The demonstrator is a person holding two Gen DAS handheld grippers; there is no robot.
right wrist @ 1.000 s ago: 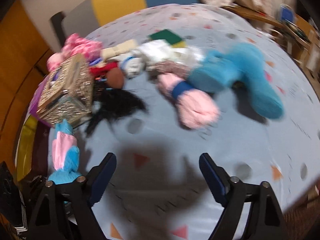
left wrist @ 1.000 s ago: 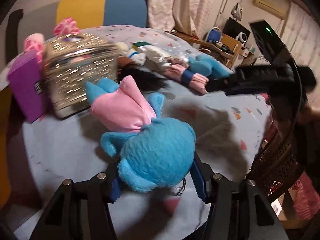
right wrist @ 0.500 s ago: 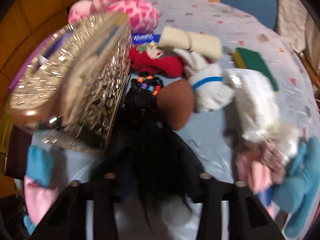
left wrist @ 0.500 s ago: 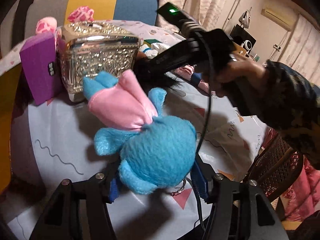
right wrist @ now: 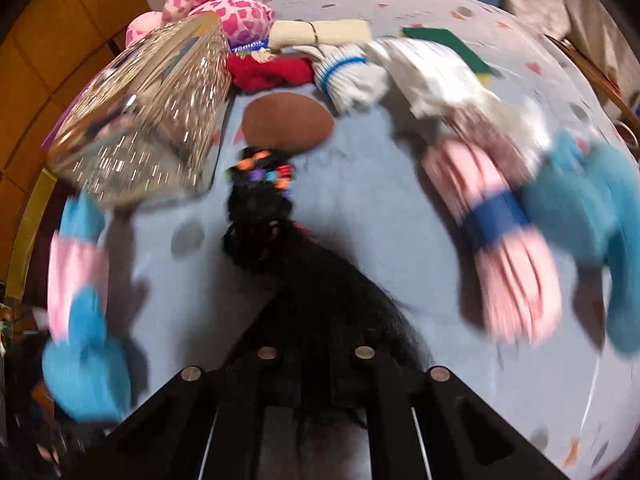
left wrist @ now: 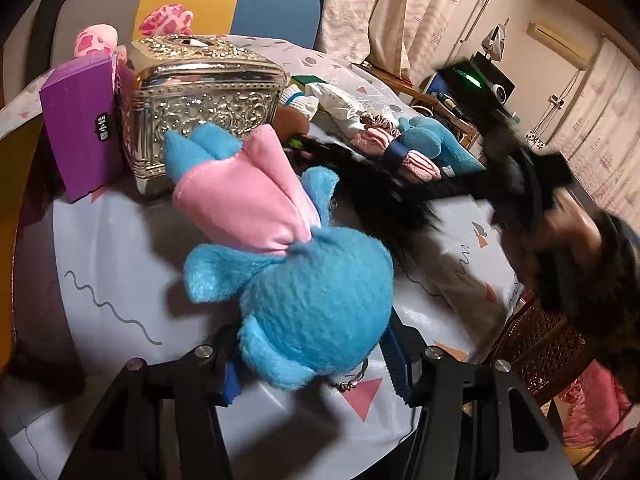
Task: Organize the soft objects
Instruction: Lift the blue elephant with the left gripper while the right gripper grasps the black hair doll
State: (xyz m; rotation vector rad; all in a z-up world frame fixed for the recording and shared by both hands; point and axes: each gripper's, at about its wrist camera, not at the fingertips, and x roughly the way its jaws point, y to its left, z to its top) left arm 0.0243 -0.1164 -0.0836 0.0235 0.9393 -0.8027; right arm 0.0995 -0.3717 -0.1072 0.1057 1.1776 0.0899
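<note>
My left tongs point(left wrist: 312, 364) pinch the fuzzy blue plush point(left wrist: 316, 300); right tongs point(right wrist: 316, 364), tips buried, clamp wiry black hair point(right wrist: 316, 280), blurred at 12.

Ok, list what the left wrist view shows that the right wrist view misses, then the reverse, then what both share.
Left only: the purple box, curtains, the right gripper seen from outside.

Right only: a red cloth, beige roll, the hair's coloured beads.

Both: the blue plush in the left gripper, black hair, silver box, brown ball, table.
</note>
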